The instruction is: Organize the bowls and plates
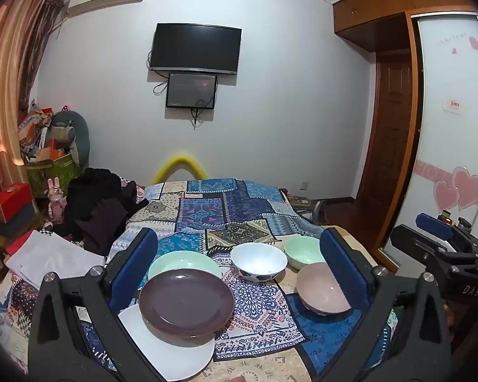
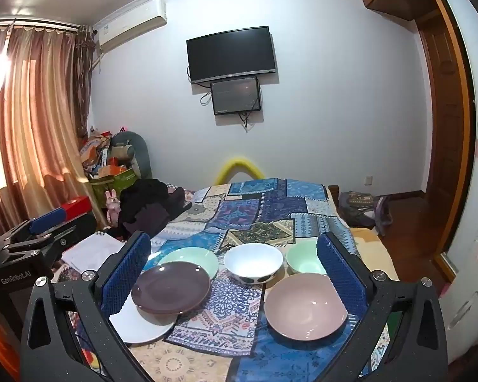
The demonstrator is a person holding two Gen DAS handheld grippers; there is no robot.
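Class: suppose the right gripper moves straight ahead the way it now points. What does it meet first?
Probably the white bowl with dark spots, which sits centred between the open right gripper fingers. The pink bowl lies nearer but right of centre. Depth is uncertain.

Dishes all look like glossy glazed ceramic: the brown plate [image 1: 186, 302], white plate [image 1: 172, 350], pink bowl [image 2: 306, 305] and white bowl [image 2: 253, 262] catch light. Under them is a matt patchwork cloth [image 1: 248, 302]. Gripper pads [image 2: 124, 273] are blue textured rubber, frames speckled matt black plastic with shiny metal screws. Upper right: polished wood wardrobe [image 1: 382, 3].
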